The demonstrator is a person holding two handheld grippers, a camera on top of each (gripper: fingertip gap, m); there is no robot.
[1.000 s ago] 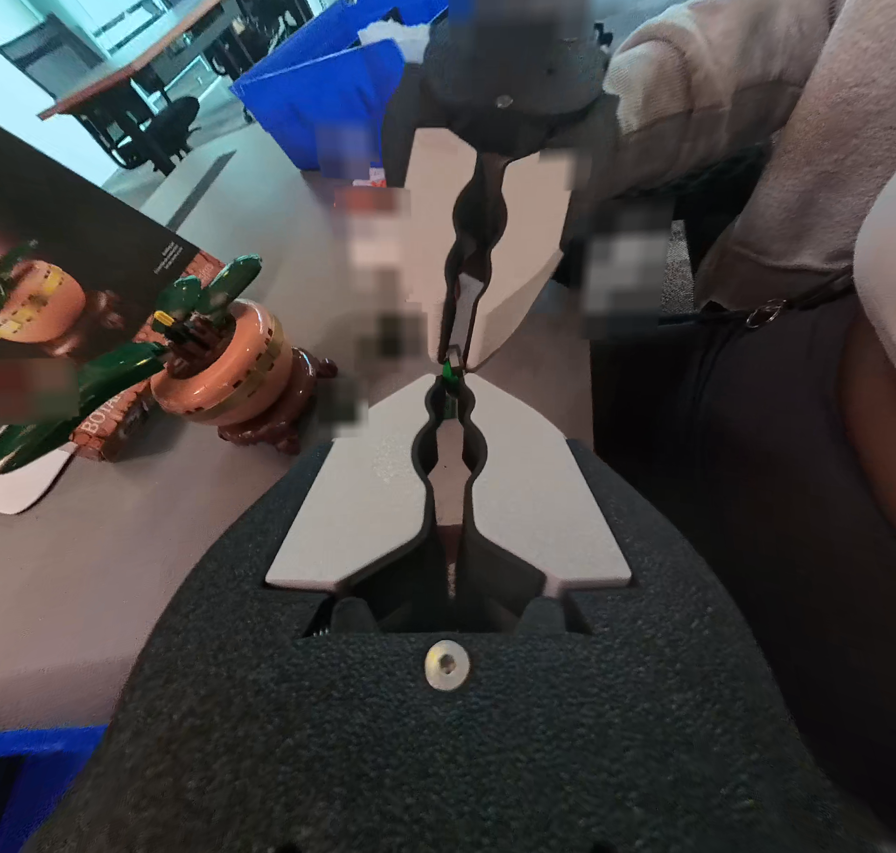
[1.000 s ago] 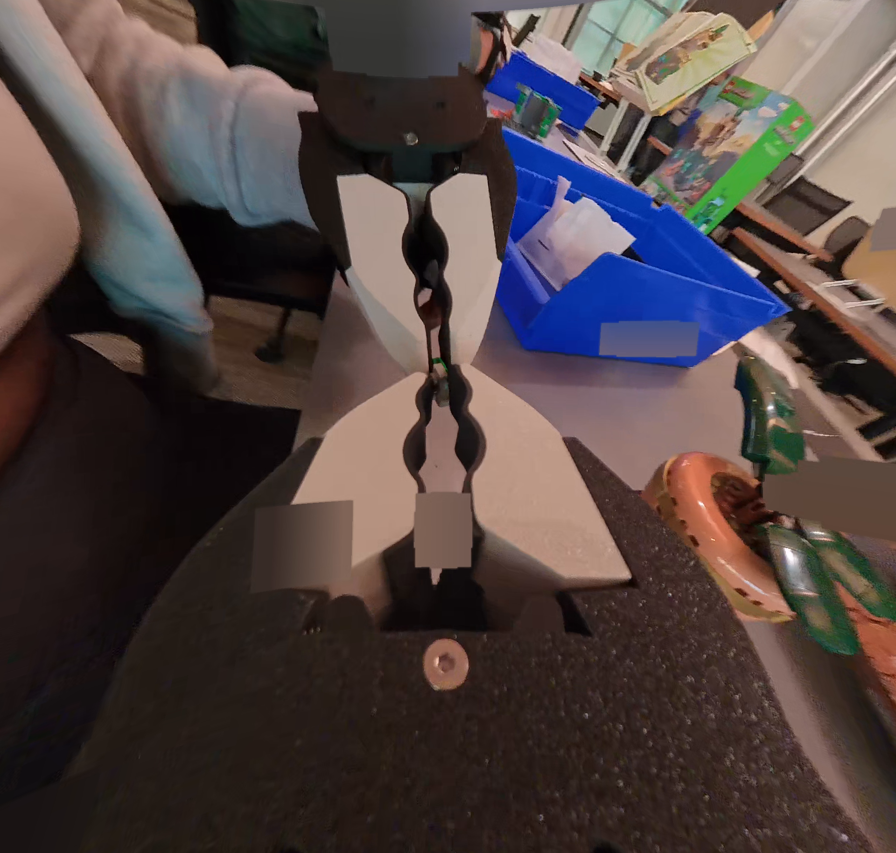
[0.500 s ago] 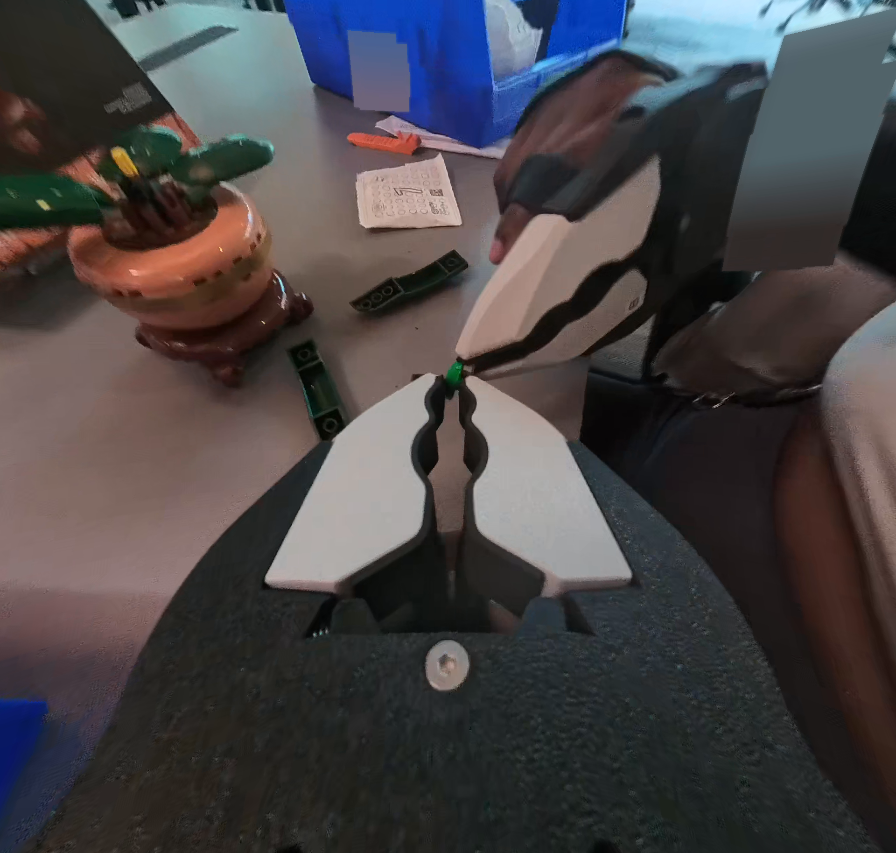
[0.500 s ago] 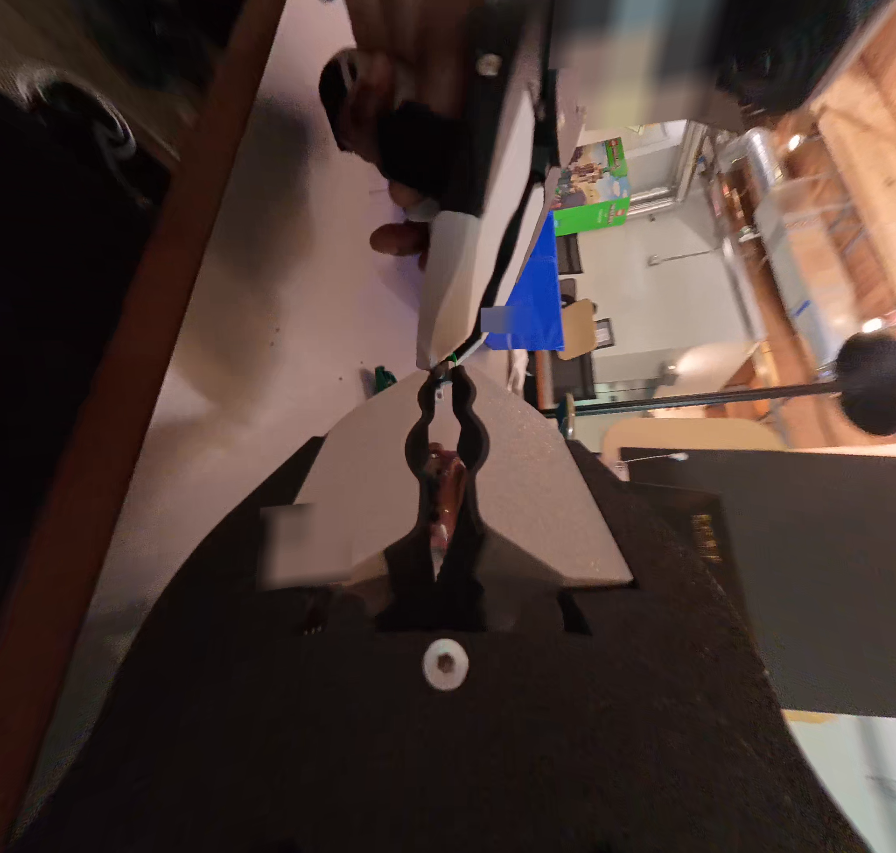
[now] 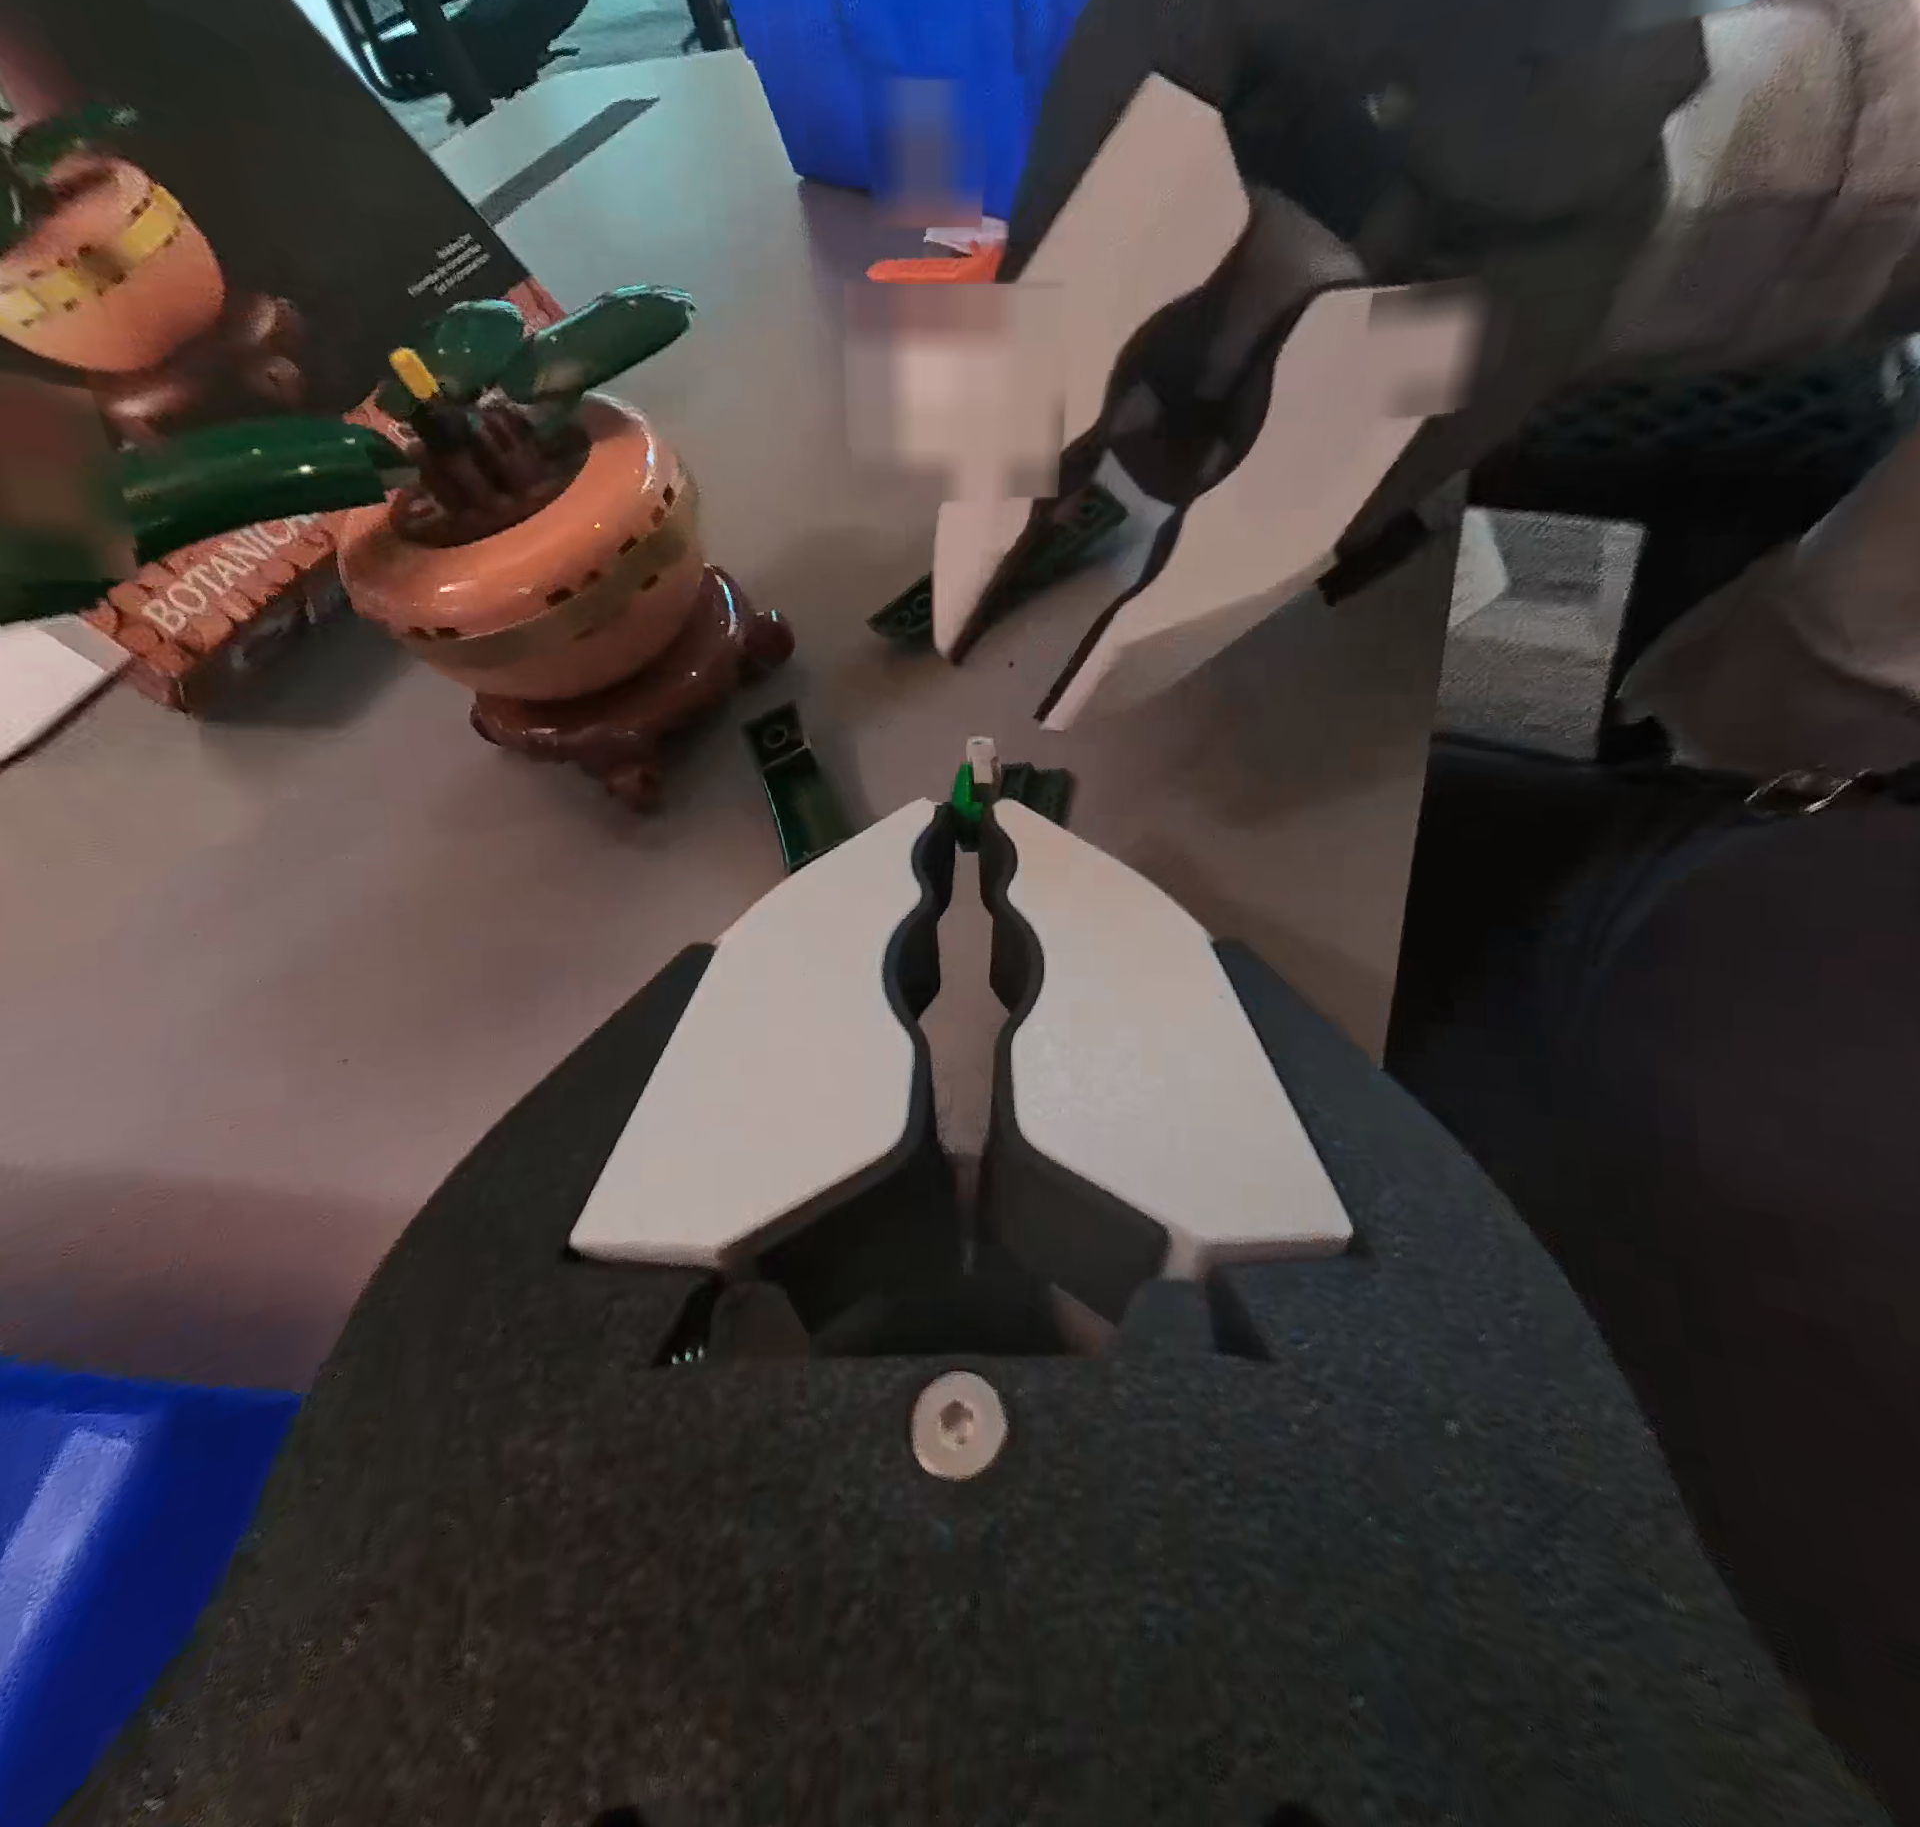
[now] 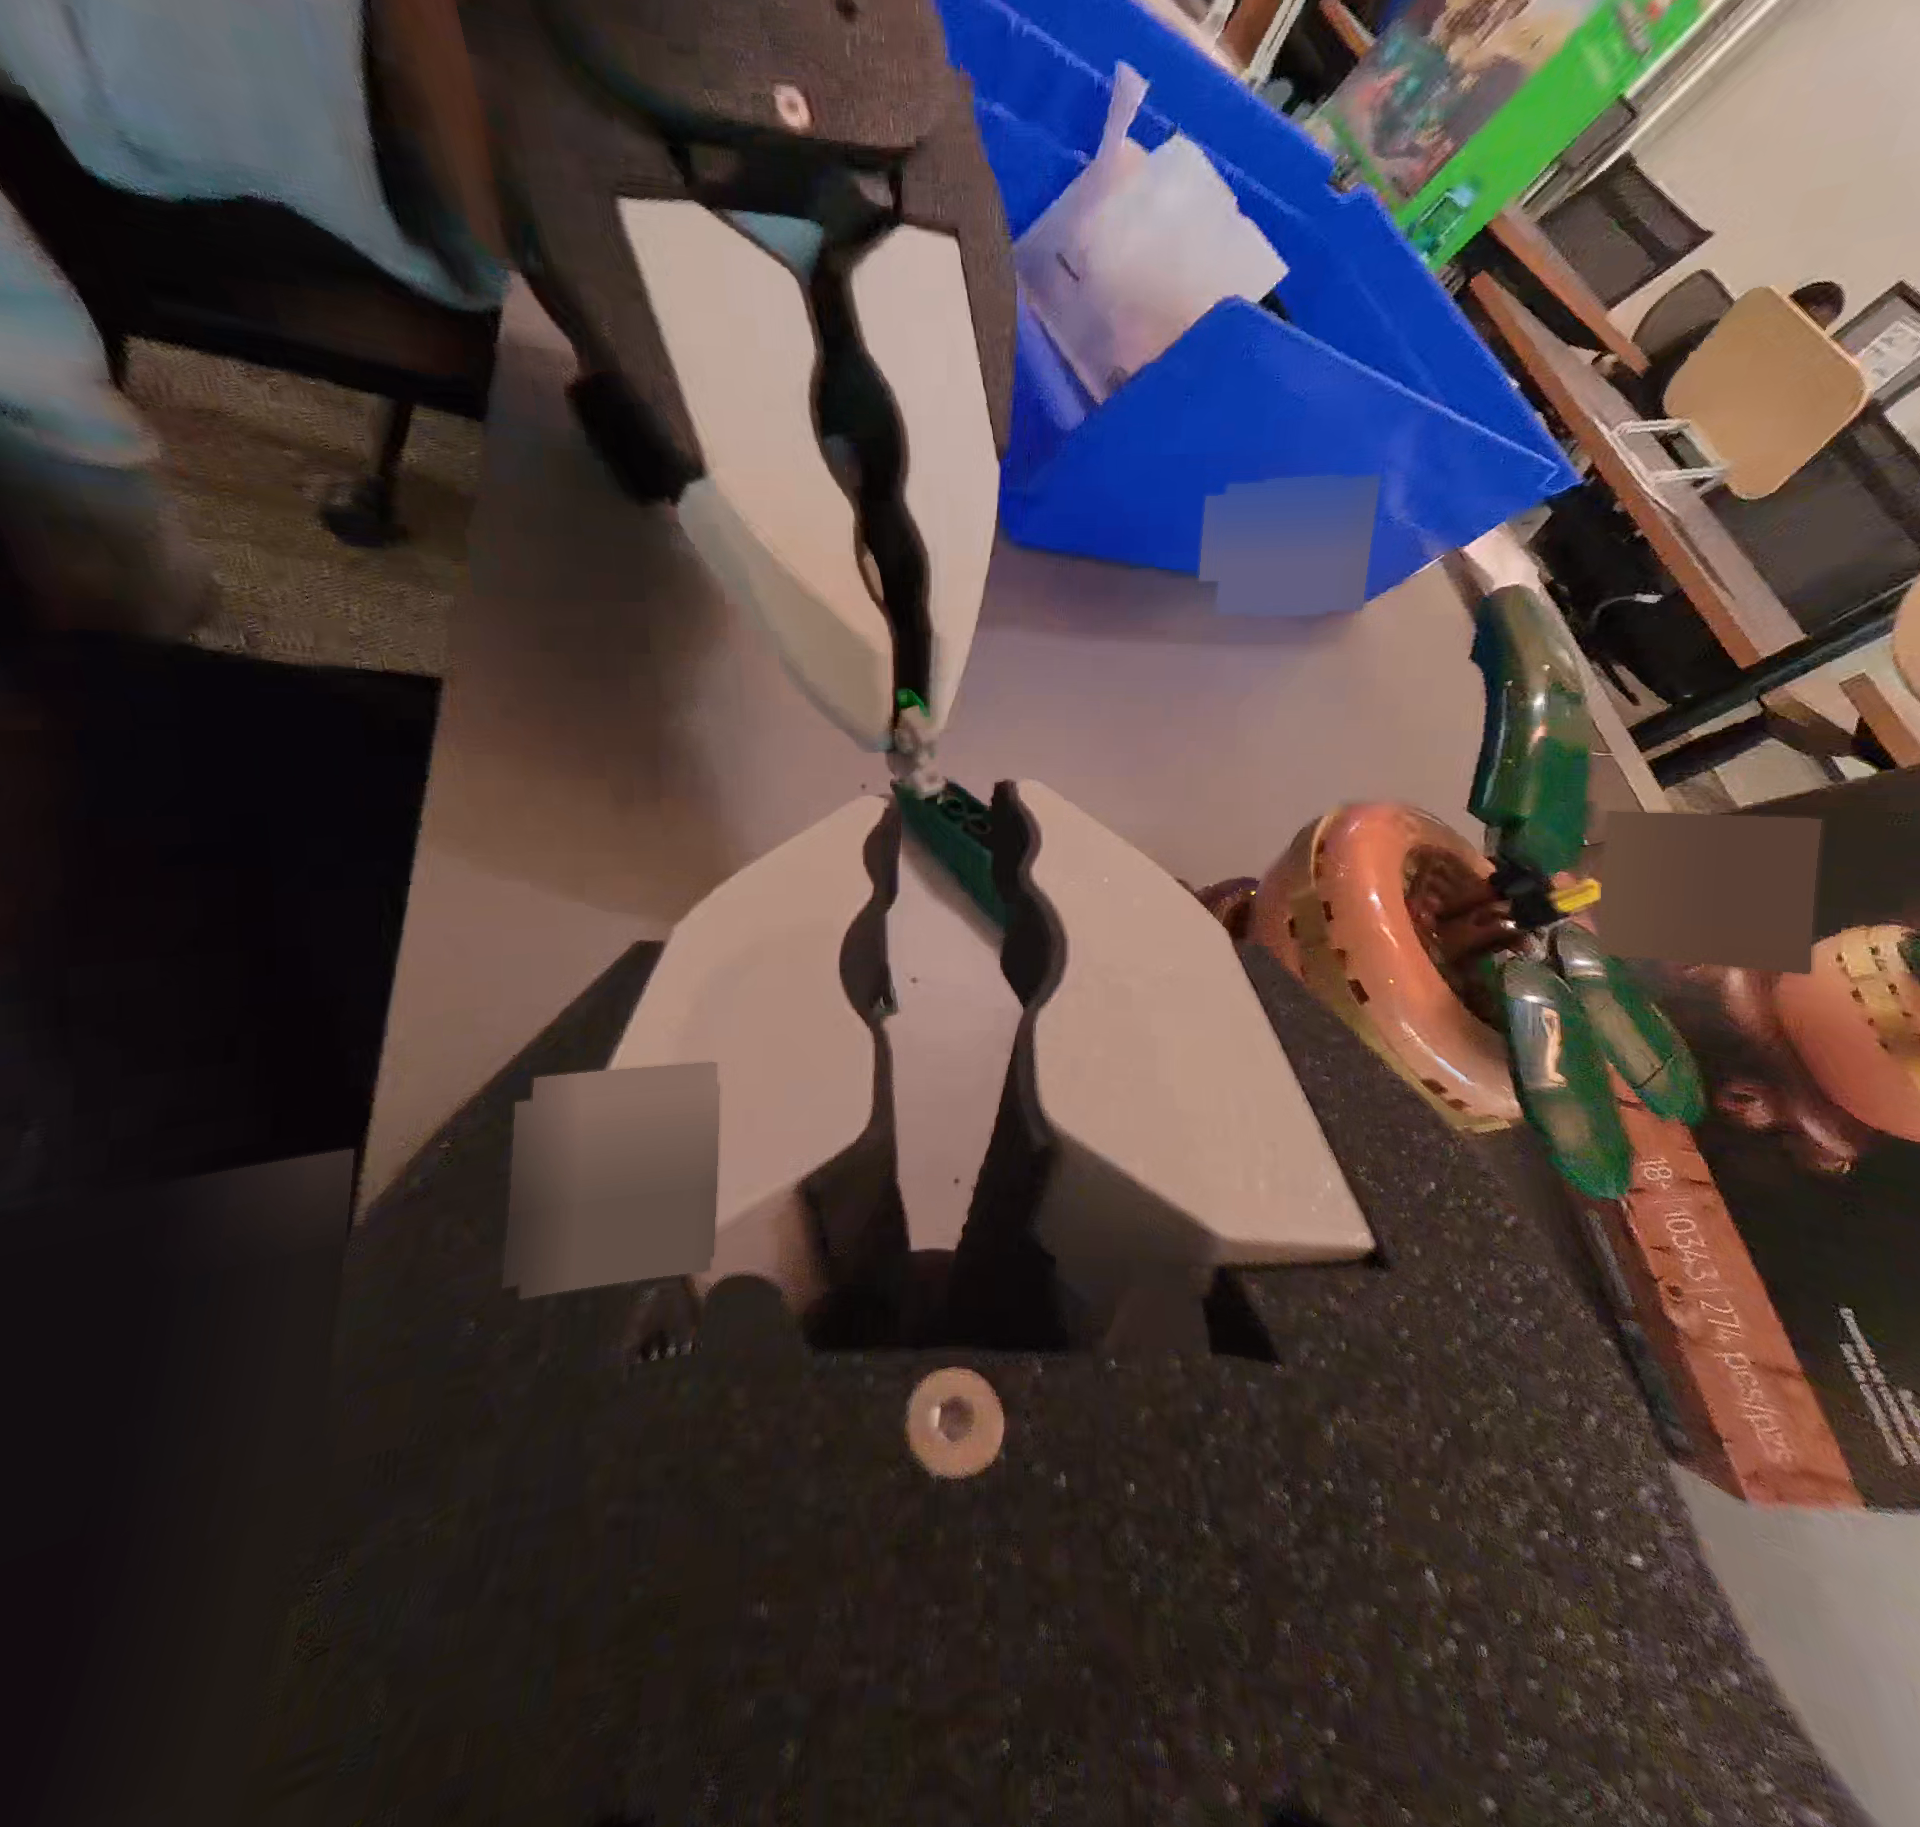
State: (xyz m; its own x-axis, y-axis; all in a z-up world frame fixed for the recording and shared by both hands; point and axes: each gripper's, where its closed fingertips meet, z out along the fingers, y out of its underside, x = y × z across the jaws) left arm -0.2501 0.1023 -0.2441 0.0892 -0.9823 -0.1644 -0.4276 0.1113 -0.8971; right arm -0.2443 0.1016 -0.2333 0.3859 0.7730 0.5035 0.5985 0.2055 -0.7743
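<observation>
My left gripper [image 5: 968, 813] is shut on a small bright green piece with a pale tip [image 5: 975, 775], held just above the grey table [image 5: 312, 946]. It also shows in the right wrist view [image 6: 912, 728], tips pointing toward the right gripper. My right gripper [image 6: 948, 806] is open and holds nothing. A dark green curved piece [image 6: 951, 837] lies on the table between its fingers; I cannot tell if they touch it. In the left wrist view the right gripper [image 5: 997, 676] stands tilted over that piece [image 5: 1081, 520], a short way beyond the left tips.
A brick-built plant in a terracotta-coloured pot [image 5: 551, 572] stands left of the grippers, also in the right wrist view [image 6: 1371, 956]. A dark booklet [image 5: 208, 167] leans behind it. Two more dark green pieces [image 5: 795, 780] lie nearby. A blue bin [image 6: 1247, 427] and an orange tool [image 5: 925, 269] sit farther back. Both grippers' tips are close together, under 4 cm apart.
The right gripper, tip to tip with the left on the small green piece, has opened and moved off over the dark green piece. The left gripper still holds the small piece.
</observation>
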